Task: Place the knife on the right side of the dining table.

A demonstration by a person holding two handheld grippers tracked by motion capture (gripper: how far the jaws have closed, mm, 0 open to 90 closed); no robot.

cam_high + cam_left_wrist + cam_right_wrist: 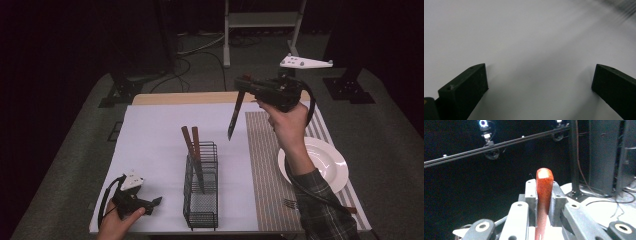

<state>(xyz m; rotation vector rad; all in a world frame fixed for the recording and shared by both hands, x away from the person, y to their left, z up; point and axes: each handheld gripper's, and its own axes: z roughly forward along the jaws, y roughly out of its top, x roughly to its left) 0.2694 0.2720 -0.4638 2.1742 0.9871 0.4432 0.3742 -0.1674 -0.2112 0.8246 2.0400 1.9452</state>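
Right tongs are clamped on the wooden handle of a knife, held in the air above the far part of the counter. In the right gripper view the two pads press on both sides of the reddish handle, whose end stands up between them. In the high view the knife hangs from the tongs with its dark blade pointing down and slightly toward the person, its tip above the white sheet just beside the striped placemat.

A black wire caddy stands on the white sheet nearer the person; two more wooden-handled utensils lean in it, handles up. On the placemat lie a white plate and, near the front edge, a fork.

Left tongs rest low at the near left corner of the counter, jaws spread wide apart with nothing between them; in the left gripper view they frame bare white sheet.
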